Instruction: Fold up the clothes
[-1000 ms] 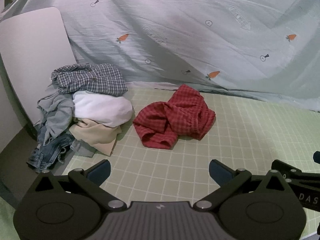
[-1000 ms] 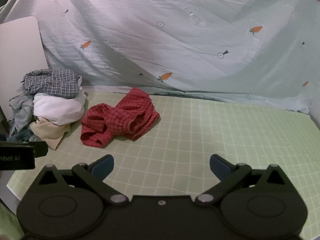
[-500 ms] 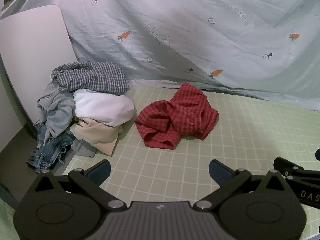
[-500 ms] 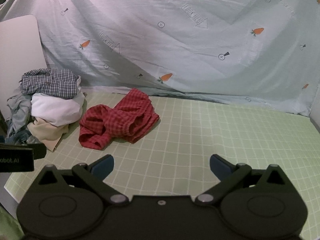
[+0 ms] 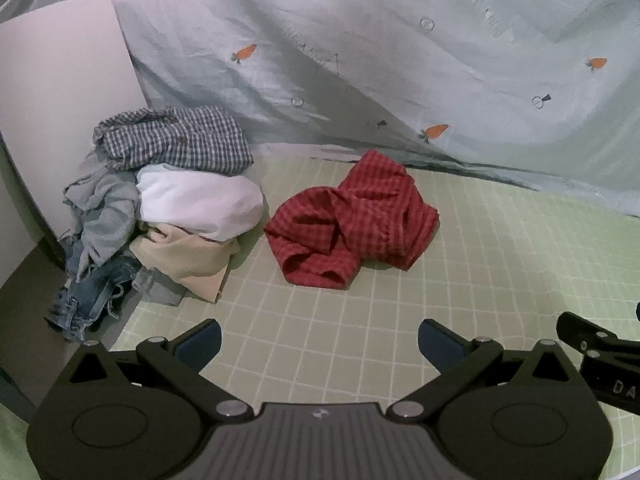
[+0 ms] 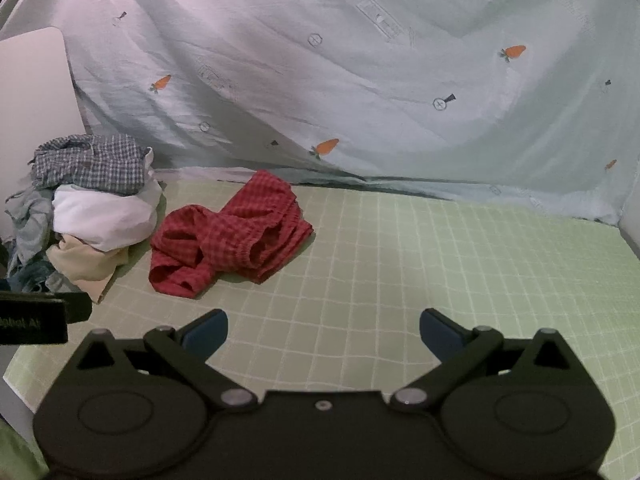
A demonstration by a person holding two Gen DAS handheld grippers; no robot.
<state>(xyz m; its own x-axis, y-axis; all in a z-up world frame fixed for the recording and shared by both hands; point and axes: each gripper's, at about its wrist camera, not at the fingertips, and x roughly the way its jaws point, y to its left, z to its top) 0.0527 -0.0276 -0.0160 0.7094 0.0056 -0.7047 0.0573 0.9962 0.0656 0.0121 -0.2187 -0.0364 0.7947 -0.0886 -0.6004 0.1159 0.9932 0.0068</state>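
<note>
A crumpled red checked garment (image 5: pixel 352 220) lies on the green grid mat (image 5: pixel 500 260); it also shows in the right wrist view (image 6: pixel 228 240). My left gripper (image 5: pixel 320 342) is open and empty, hovering over the mat in front of the garment and apart from it. My right gripper (image 6: pixel 324 330) is open and empty too, nearer the mat's front and to the right of the garment. The right gripper's body (image 5: pixel 600 360) shows at the right edge of the left wrist view.
A pile of clothes (image 5: pixel 172 200) sits at the mat's left edge: blue checked shirt on top, white, beige, grey and denim below. It also shows in the right wrist view (image 6: pixel 88 208). A pale sheet with carrot prints (image 5: pixel 400 60) hangs behind. A white board (image 5: pixel 52 100) leans at left.
Both grippers have drifted slightly, so the red garment sits a little further right and lower in the views. The jaws stay open. The backdrop sheet has rippled.
</note>
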